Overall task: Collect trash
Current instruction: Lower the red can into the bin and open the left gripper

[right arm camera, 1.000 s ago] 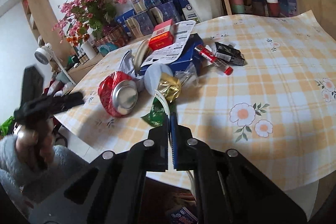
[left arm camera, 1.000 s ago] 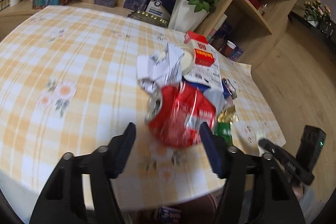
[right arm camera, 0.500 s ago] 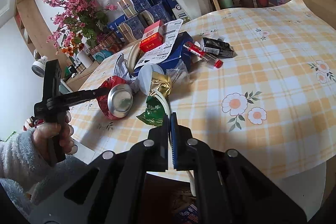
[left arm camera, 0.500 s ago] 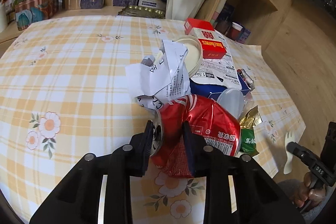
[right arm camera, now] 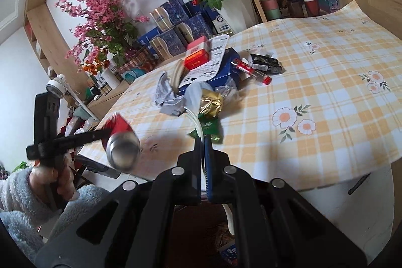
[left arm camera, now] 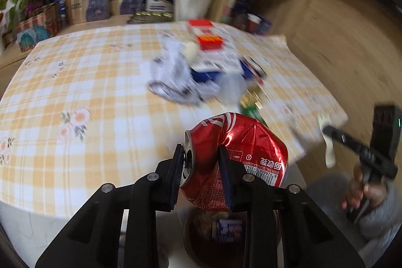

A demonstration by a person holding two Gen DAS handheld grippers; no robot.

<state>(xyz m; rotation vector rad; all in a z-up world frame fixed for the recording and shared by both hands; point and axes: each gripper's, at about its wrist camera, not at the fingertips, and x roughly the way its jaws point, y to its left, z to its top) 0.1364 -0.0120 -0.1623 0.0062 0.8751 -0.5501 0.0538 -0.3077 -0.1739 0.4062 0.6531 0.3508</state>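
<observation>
My left gripper (left arm camera: 201, 157) is shut on a crushed red soda can (left arm camera: 241, 147) and holds it off the table, over a round bin (left arm camera: 201, 237) on the floor. The can also shows in the right wrist view (right arm camera: 120, 140), lifted near the table's left edge. My right gripper (right arm camera: 203, 142) is shut on a white plastic fork (right arm camera: 197, 122); the fork also shows in the left wrist view (left arm camera: 328, 140). A pile of trash lies on the checked tablecloth (right arm camera: 314, 82): crumpled paper (right arm camera: 165, 94), a gold wrapper (right arm camera: 211, 102), a green wrapper (right arm camera: 208, 128), a red box (right arm camera: 197, 54).
A white pot of red roses (right arm camera: 236, 6), blue gift boxes (right arm camera: 173, 29) and pink flowers (right arm camera: 100, 14) stand behind the table. Wooden shelves with cups (right arm camera: 268, 1) are at the right. A black packet (right arm camera: 266, 62) and a red tube (right arm camera: 251, 69) lie beside the pile.
My left gripper closed on the red can, then lifted it away from the pile and back past the table edge over the bin. My right gripper keeps holding the fork.
</observation>
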